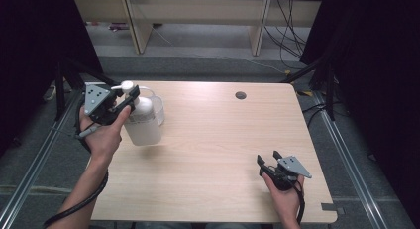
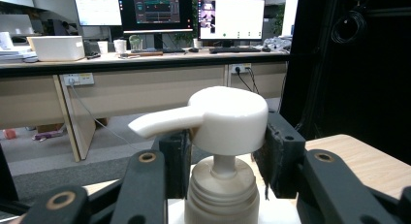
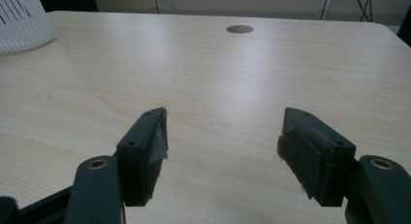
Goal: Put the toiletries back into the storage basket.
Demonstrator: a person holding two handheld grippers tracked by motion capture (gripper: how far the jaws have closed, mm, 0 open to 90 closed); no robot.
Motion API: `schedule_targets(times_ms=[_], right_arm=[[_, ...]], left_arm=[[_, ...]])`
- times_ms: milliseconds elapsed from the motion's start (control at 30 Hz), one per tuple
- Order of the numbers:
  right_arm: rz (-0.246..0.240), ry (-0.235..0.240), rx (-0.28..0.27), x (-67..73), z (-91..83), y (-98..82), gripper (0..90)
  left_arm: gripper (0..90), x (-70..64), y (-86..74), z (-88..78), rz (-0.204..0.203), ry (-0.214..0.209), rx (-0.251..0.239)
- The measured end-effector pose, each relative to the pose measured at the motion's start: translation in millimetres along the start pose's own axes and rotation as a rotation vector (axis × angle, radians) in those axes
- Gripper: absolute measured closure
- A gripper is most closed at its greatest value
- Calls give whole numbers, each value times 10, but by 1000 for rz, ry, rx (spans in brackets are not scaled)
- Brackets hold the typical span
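Note:
A white pump bottle (image 1: 142, 124) stands slightly tilted at the table's left side, its pump head (image 1: 126, 85) pointing left. My left gripper (image 1: 130, 99) is shut on the bottle just under the pump. In the left gripper view the black pads (image 2: 177, 158) sit against both sides of the collar (image 2: 222, 187) below the pump head (image 2: 228, 118). My right gripper (image 1: 270, 157) rests low near the front right of the table, open. In the right gripper view its gripper (image 3: 223, 146) has nothing but bare wood between the pads.
A clear container (image 1: 158, 109) stands right behind the bottle. The light wood table (image 1: 223, 140) has a cable hole (image 1: 240, 95) at the back, hole (image 3: 240, 29). A white object with dark lines (image 3: 22, 23) sits at the far left. Desks and monitors (image 2: 155, 13) stand beyond.

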State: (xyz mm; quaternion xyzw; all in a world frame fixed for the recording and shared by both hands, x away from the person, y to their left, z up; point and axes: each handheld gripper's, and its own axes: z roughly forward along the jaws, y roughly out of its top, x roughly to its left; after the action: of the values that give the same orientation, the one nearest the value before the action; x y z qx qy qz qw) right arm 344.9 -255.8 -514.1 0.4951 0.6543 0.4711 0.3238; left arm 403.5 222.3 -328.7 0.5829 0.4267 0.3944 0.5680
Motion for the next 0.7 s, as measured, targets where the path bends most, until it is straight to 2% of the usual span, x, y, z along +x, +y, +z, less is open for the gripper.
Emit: schedule_targets(times_ms=[67, 100, 133, 167, 700], right_arm=[[7, 1, 3, 3, -3, 2, 349], [-5, -6, 1, -2, -2, 1, 349], [25, -4, 12, 18, -9, 0, 349], [33, -2, 14, 24, -9, -2, 349], [33, -1, 11, 20, -10, -3, 348]], left_arm=[[591, 13, 4, 6, -3, 3, -4], [591, 20, 6, 8, -2, 5, -4], [591, 29, 8, 13, -3, 7, -6], [591, 38, 9, 16, -2, 8, -5], [591, 134, 56, 66, -4, 27, -9]])
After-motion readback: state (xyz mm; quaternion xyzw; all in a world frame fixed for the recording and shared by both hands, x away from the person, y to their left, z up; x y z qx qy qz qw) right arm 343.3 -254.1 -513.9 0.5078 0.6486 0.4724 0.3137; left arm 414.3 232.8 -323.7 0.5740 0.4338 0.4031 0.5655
